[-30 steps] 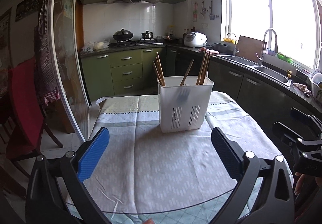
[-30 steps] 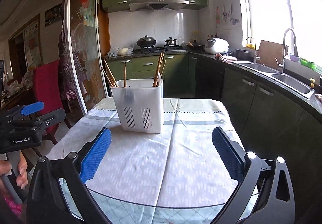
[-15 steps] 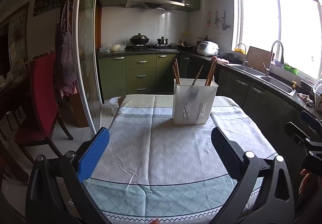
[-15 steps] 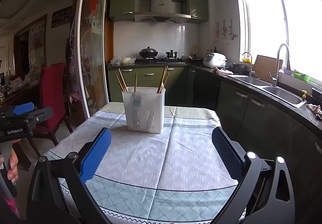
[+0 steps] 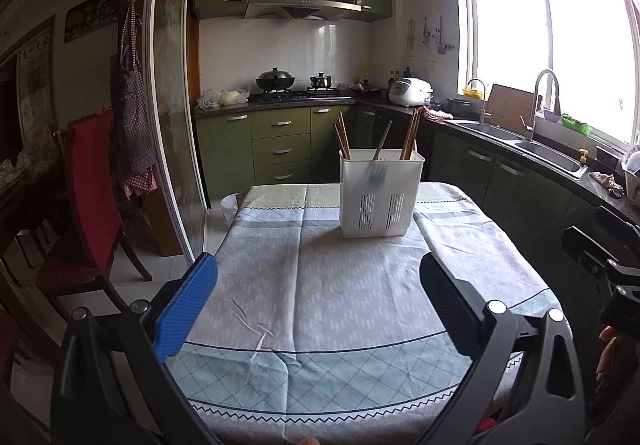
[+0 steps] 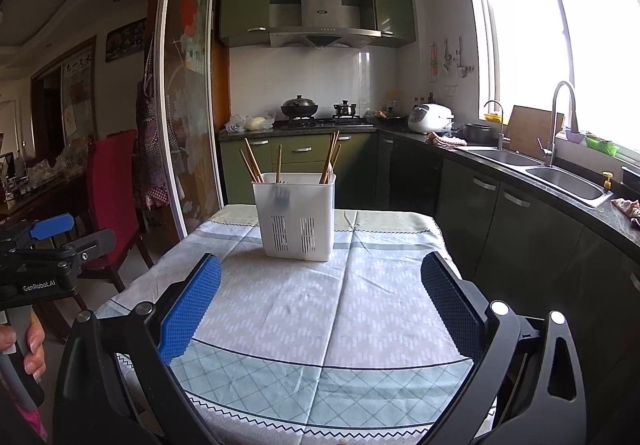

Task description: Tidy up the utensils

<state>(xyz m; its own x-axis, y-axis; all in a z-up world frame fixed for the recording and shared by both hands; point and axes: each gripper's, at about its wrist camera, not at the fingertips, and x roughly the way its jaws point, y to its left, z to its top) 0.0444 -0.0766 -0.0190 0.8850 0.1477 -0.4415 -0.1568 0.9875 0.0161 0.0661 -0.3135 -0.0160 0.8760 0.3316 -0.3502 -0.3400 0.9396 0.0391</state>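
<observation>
A white slotted utensil holder [image 5: 378, 197] [image 6: 295, 216] stands at the far end of the cloth-covered table [image 5: 320, 285] [image 6: 320, 305]. Several wooden chopsticks [image 5: 411, 134] [image 6: 252, 163] stick up out of it, and a dark fork head shows dimly through its front wall. My left gripper [image 5: 318, 303] hangs open over the near table edge, nothing between its fingers. My right gripper [image 6: 320, 305] is open too, well short of the holder. Each gripper also shows at the side of the other's view, the right gripper [image 5: 608, 257] and the left gripper [image 6: 52, 245].
A red chair [image 5: 88, 197] [image 6: 112, 189] and a glass sliding door [image 5: 176, 105] stand left of the table. Green cabinets, a stove with pots [image 5: 276, 79] and a sink counter [image 5: 548, 157] run behind and to the right. A hand [image 6: 32, 345] holds the left gripper's handle.
Both grippers have pulled back and up from the holder, which now looks smaller and farther off. Both stay open and empty.
</observation>
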